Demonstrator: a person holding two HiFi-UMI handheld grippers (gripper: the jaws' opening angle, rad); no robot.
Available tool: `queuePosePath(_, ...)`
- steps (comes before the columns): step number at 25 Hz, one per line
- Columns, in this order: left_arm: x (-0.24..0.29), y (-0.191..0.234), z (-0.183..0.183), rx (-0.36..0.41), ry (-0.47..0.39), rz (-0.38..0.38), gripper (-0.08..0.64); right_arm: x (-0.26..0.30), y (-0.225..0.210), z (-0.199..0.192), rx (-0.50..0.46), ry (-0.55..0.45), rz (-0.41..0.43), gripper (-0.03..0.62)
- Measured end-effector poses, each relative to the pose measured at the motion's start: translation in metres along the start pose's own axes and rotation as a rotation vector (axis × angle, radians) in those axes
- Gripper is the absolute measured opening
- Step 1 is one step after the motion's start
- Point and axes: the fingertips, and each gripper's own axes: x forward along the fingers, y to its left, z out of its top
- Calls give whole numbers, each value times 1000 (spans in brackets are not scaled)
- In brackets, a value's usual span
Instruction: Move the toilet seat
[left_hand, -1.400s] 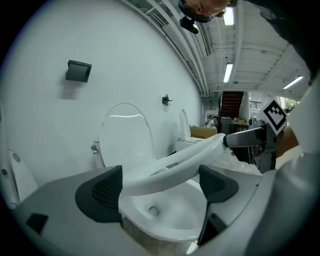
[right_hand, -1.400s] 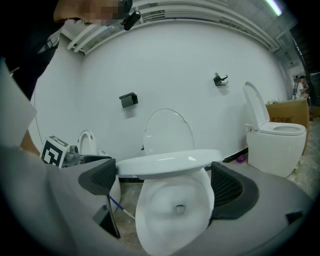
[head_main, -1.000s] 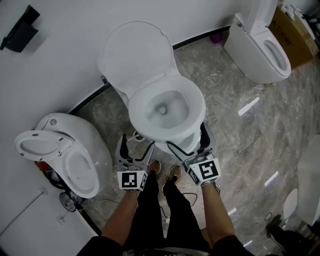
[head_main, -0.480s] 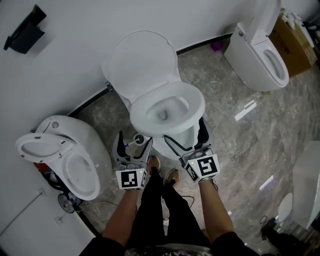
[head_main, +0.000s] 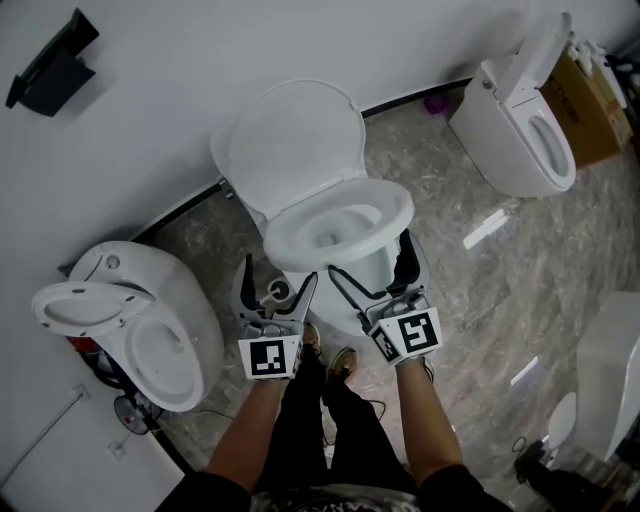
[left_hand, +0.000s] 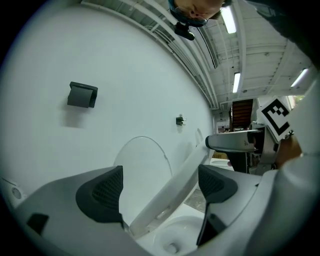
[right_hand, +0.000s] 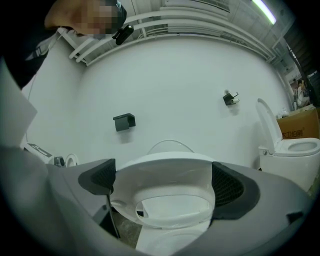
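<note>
Cardboard box (head_main: 595, 100) partly behind the neighbouring toilet (head_main: 505, 135)

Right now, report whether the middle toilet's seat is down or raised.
Partly raised: the seat tilts between bowl and upright lid.

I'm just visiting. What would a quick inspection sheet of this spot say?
Surface: grey marbled floor.
Job's things: lid upright at wall; seat partly raised, tilted.
Clutter: cardboard box; small purple thing by wall.
Grippers: left gripper jaws apart, beside bowl; right gripper jaws apart around seat's front rim, contact unclear.
Cables: dark cords beside left toilet.
Surroundings: white wall, black holder, right toilet.
</note>
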Motion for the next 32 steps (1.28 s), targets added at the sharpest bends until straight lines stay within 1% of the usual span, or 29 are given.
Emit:
queuePosePath(6,19,18,15,15,-9,-14,481,25,-1,17,7,-20,-6,583)
queuePosePath(12,33,39,18,49,18,35,480,52,-1,29,-4,-16,0,583)
queuePosePath(14,39,44,24,45,7,58,480,61,-2,33,-33,-7,7,583)
queuePosePath(16,45,49,30,47,3,82,480,70,-4,37,-106,-9,1,583)
queuePosePath(18,50,55,34,46,3,110,480,81,-8,41,-193,-19,-12,567)
queuePosePath(19,54,58,36,44,-2,127,480,86,-9,43,-212,-22,-10,559)
queuePosePath(22,61,66,38,41,-8,180,480,96,-14,48,-199,-36,4,526)
queuePosePath(26,73,72,42,53,-2,225,480,109,-19,53,-192,-43,2,507)
queuePosePath(29,83,79,45,68,12,249,480,119,-20,54,-181,8,9,491)
queuePosePath(31,90,83,47,80,18,262,480,127,-21,54,-200,23,28,460)
queuePosePath(32,94,85,49,84,17,270,480,131,-22,55,-215,24,40,455)
